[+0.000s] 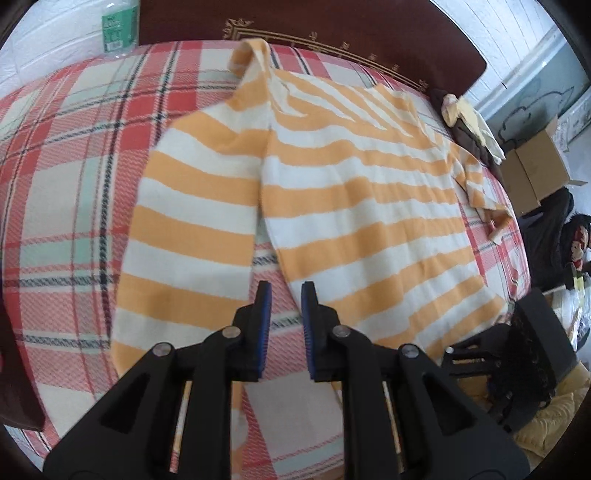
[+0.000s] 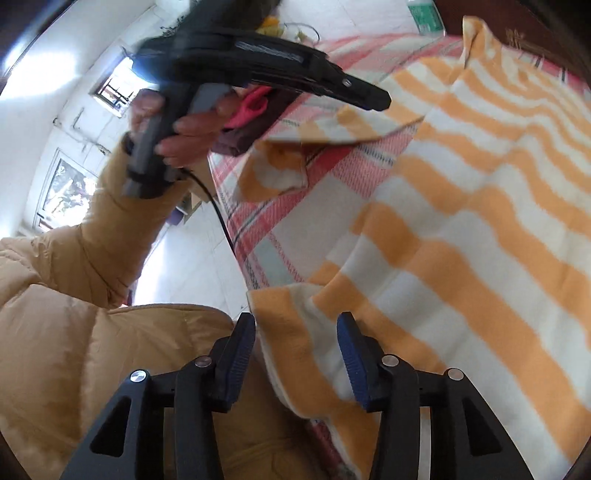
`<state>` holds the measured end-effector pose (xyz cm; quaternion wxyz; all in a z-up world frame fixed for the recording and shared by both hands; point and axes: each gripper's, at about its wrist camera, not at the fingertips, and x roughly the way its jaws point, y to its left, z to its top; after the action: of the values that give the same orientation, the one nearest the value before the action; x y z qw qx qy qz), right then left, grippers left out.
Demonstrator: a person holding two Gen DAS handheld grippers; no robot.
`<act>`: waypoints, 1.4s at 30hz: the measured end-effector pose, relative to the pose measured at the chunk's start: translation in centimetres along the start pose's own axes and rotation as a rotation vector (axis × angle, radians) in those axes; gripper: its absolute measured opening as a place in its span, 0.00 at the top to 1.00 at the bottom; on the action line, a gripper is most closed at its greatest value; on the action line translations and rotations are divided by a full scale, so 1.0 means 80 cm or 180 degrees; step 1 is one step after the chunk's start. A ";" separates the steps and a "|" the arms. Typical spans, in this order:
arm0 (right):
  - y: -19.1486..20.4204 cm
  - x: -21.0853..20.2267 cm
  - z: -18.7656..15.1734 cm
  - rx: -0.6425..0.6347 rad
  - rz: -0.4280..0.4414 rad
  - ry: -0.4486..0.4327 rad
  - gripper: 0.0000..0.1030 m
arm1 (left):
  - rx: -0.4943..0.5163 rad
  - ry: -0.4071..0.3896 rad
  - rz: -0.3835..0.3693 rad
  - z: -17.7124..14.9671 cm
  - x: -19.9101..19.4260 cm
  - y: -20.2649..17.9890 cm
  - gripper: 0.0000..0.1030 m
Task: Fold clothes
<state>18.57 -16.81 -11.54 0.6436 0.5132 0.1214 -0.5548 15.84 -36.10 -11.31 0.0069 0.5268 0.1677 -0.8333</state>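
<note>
An orange-and-white striped shirt (image 1: 351,192) lies spread on a plaid bed (image 1: 66,184); its left part is a long striped panel (image 1: 192,221) lying beside the body. My left gripper (image 1: 286,295) is open and empty, hovering above the gap between panel and body near the hem. In the right wrist view my right gripper (image 2: 295,328) is open at the shirt's (image 2: 461,221) near hem corner, whose cloth lies between the spread fingers. The left gripper's body (image 2: 258,70) shows there, held in a hand above the bed edge. A sleeve (image 2: 280,166) lies crumpled near it.
A dark red headboard (image 1: 332,33) stands behind the bed. A green-labelled bottle (image 1: 120,26) stands at the back left. Dark and yellow clothes (image 1: 469,122) lie at the bed's right side, a cardboard box (image 1: 535,173) beyond. The person's tan puffer jacket (image 2: 92,350) fills the lower left.
</note>
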 end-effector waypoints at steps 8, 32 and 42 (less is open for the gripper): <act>-0.084 -0.107 0.021 0.0388 -0.0929 -0.0650 0.42 | 0.0066 -0.0591 0.0475 0.115 0.011 -0.003 0.43; -0.375 -0.161 0.150 0.0397 -0.2087 -0.0374 0.74 | 0.0689 -0.0194 0.1117 0.209 0.141 -0.027 0.89; -0.342 -0.233 0.153 0.0250 -0.2663 -0.1041 0.96 | 0.0565 -0.0662 0.1140 0.251 0.090 -0.037 0.92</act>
<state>-16.05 -11.71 -6.96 0.3547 0.3496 0.1939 -0.8452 -5.48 -37.85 -9.07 0.1257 0.4580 -0.0041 -0.8800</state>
